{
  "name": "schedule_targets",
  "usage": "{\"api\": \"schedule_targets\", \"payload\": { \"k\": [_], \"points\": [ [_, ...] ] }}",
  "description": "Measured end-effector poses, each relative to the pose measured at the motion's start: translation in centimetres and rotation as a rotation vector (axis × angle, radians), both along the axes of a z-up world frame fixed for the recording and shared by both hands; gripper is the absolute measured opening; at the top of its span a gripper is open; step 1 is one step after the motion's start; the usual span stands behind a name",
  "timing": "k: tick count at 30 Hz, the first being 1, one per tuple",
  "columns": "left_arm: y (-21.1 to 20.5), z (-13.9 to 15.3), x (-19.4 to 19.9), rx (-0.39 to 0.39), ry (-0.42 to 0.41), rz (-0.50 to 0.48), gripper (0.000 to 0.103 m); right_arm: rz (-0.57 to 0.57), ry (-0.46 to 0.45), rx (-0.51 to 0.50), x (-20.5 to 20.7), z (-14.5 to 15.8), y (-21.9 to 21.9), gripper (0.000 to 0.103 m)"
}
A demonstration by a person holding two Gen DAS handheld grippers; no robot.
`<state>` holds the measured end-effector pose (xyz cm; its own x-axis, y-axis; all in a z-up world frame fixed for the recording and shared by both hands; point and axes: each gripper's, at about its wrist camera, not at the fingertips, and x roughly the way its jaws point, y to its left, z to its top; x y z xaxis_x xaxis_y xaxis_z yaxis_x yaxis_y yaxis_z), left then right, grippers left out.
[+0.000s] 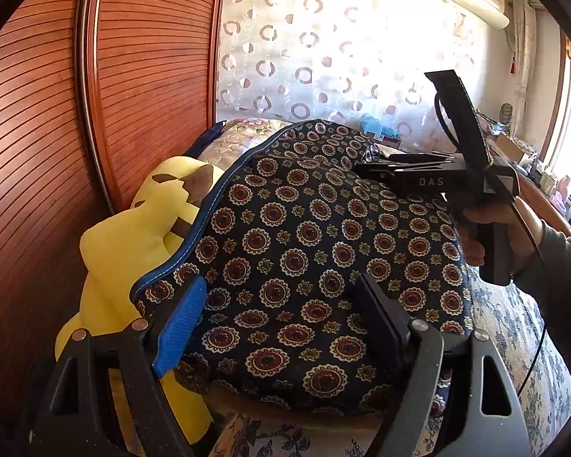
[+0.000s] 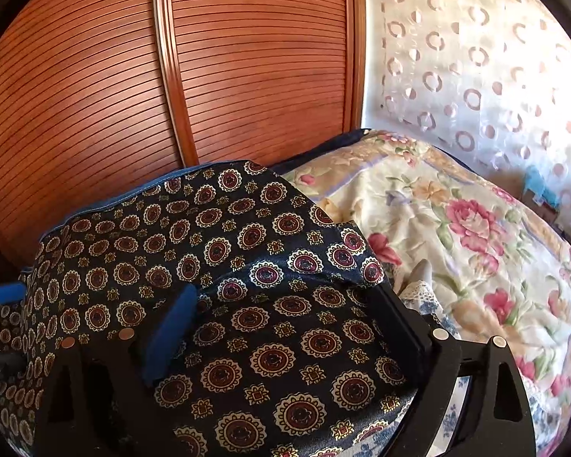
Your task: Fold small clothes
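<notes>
Dark medallion-print garment (image 1: 297,266) was seen spread on the bed, over the blue-floral sheet (image 1: 514,335), with its blue-trimmed edge beside a yellow plush toy (image 1: 133,236). Left gripper (image 1: 281,316) was held wide open over the cloth, nothing pinched. Right gripper (image 2: 289,327) was likewise spread wide, cloth lying between the jaws but not clamped. Floral quilt (image 2: 456,236) was noted behind the garment.

Dark medallion-print garment (image 1: 304,251), blue-trimmed edge, lying rumpled on bed

Right claw (image 2: 285,316) spread wide over patterned garment (image 2: 224,251); floral quilt (image 2: 456,236) beside.
</notes>
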<state>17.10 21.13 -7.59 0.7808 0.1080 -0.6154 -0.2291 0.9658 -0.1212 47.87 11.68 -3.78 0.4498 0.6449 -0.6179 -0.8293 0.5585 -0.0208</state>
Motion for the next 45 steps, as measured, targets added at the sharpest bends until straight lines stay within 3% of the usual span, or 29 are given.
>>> {"api": "schedule_targets", "payload": {
  "k": [6, 16, 32, 45],
  "points": [
    [-1.0, 1.2, -1.4, 0.047, -0.028, -0.004, 0.087, -0.037, -0.031, 0.018, -2.9, 1.7, -1.4, 0.093],
    [-3.8, 2.9, -3.5, 0.064, -0.043, -0.048, 0.087, -0.080, -0.081, 0.074, -12.1, 4.0, -7.0, 0.093],
    [-11.6, 3.4, -6.4, 0.067, -0.061, -0.214, 0.087, -0.315, -0.102, 0.128, -26.9, 3.5, -19.8, 0.093],
    [-18.3, 4.3, -7.2, 0.053, -0.088, -0.313, 0.087, -0.575, -0.130, 0.176, -37.3, 4.3, -28.1, 0.093]
  ]
}}
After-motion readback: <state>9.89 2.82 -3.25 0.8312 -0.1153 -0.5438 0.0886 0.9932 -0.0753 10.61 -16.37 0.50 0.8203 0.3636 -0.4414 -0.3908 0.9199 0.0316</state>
